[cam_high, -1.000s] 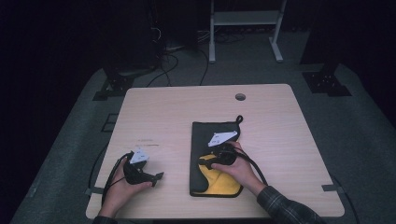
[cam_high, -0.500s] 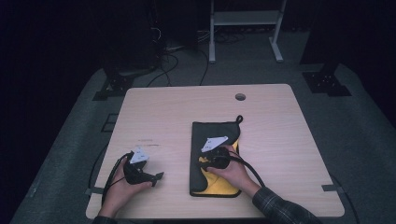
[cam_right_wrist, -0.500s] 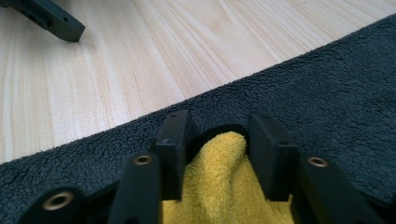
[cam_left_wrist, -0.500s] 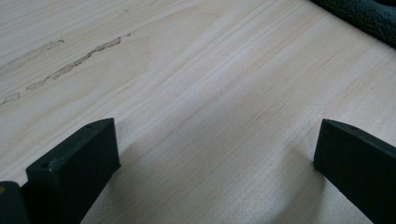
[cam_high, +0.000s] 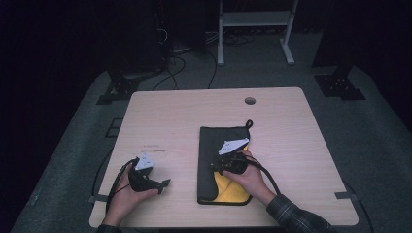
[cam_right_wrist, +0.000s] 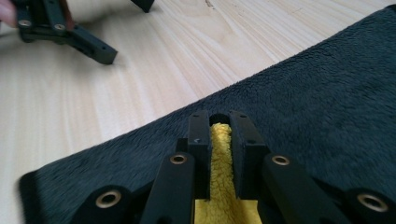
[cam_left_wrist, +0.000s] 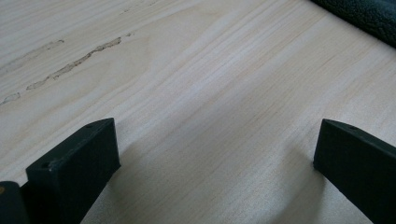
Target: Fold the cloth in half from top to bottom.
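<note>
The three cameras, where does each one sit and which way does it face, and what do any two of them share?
High view: above the person's side, looking forward and down on the table; both hands, left gripper and right gripper show.
Left gripper view: on the left gripper, low over bare wood; its jaws stand open.
Right gripper view: on the right gripper, jaws just closing on the cloth's yellow fold.
Shared: the cloth and the left gripper appear in both high and right gripper views.

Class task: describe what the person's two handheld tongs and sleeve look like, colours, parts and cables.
Both tongs, left and right, are black with flat rectangular jaws. Each carries a pale grey three-cornered plate on top and trails a black cable. Brass-coloured rivets mark the linkages. The right sleeve is dark plaid.
</note>
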